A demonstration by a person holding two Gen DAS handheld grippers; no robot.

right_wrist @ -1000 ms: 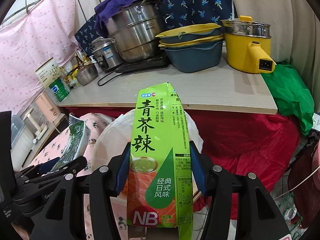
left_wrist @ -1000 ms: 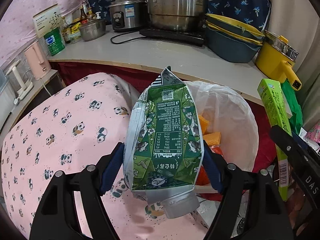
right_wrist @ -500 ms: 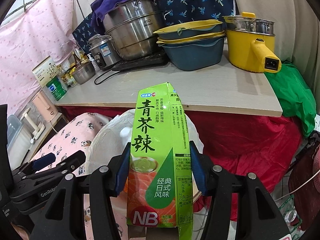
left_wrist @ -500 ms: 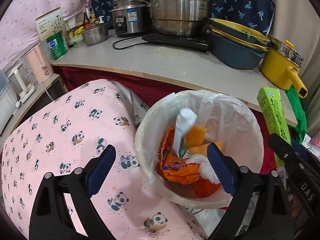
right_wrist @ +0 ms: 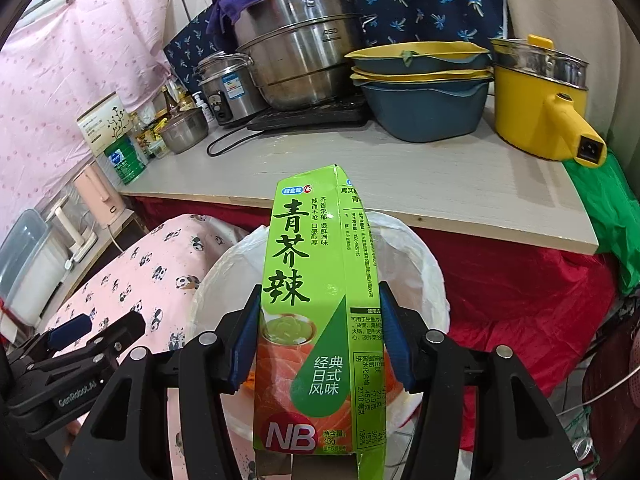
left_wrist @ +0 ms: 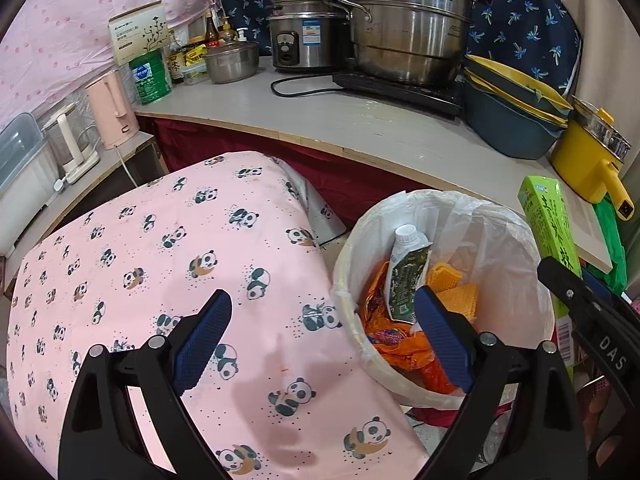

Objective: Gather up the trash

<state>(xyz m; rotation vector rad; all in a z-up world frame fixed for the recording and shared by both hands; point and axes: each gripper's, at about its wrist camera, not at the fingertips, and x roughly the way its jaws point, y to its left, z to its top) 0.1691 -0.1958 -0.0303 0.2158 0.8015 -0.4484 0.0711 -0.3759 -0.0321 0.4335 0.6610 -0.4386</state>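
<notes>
Grey counter (left_wrist: 360, 128), steel pots (left_wrist: 408, 28), stacked basins (left_wrist: 512, 120), yellow pot (left_wrist: 588, 160)

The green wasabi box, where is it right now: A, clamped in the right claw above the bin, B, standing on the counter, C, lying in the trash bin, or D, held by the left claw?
A: the green wasabi box sits upright, pinched between the right claw pads, with the white-lined trash bin behind and below it.

Left tool (left_wrist: 322, 338) with jaws spread wide and holding nothing; right tool (right_wrist: 318, 336) with jaws clamped on a green carton (right_wrist: 316, 320).
</notes>
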